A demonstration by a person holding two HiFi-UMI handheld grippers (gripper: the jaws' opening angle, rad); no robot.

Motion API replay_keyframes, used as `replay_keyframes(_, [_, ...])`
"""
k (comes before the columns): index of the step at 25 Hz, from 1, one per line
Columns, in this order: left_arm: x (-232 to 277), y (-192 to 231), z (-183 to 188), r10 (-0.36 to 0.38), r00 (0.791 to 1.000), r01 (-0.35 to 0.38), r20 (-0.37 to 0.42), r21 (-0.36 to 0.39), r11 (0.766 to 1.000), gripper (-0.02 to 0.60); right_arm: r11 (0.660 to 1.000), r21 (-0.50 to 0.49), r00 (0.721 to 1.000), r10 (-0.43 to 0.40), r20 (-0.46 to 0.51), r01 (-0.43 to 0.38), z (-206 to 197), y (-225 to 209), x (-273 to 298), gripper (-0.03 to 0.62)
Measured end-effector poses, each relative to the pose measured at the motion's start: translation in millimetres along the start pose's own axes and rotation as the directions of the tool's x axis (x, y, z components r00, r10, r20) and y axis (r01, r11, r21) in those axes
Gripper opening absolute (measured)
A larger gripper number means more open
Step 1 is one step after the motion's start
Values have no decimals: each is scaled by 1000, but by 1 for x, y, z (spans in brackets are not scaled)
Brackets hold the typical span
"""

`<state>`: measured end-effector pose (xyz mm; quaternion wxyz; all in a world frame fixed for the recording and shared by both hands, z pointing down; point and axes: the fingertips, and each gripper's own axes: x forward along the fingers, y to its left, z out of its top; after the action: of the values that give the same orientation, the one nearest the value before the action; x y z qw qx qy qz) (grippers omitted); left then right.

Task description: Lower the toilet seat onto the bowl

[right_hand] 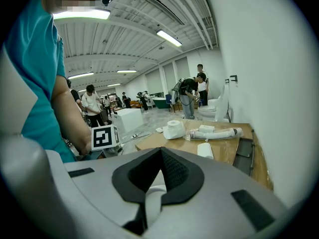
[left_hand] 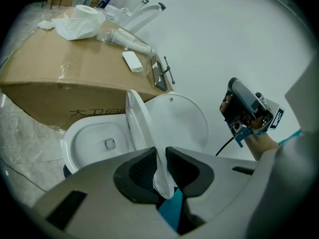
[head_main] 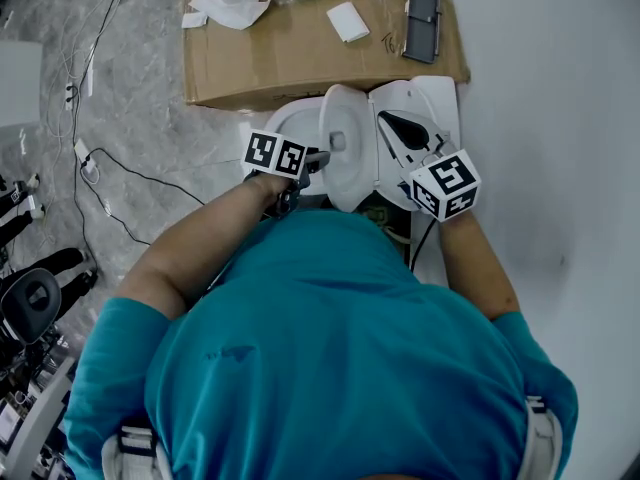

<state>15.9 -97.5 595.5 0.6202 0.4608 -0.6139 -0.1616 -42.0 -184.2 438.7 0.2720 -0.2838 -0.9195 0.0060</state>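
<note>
Closest to us is the person's blue shirt (head_main: 330,348), with one arm going out on each side. The person stands right over the little toilet so both arms can reach it.

The left gripper (left_hand: 162,158) is pinching the thin white edge of the toilet seat (left_hand: 139,128). The two dark pads press on the edge from both sides. I think it holds the seat there so it can tip it down slowly and not let it bang.

The right gripper (right_hand: 160,156) is on the right side, well apart from the left one. Its pads meet at the tips, and a white edge shows low down between them. I think that is the lid (left_hand: 182,121), held back so it does not fall along with the seat.

The toilet seat is not down yet. It stands up on its edge in the middle, with the bowl (left_hand: 75,136) on its left and the lid on its right. We see it almost edge-on, like a thin white strip. Its long way seems to go up from the hinge, and its flat face looks left, over the bowl. To lie on the bowl it has to swing left and down.

Farther away, just behind the toilet, is a cardboard box (left_hand: 75,73) with a paper roll (left_hand: 84,14) on top. A plain white wall (left_hand: 239,34) is on the right
</note>
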Motion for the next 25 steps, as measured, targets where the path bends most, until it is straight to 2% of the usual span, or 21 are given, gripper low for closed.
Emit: replay_keyframes(25, [-21,68,-21,80,997,-78,16,-94,993,58,999,-2,997,52,-52,-52,-10,21,39,-11])
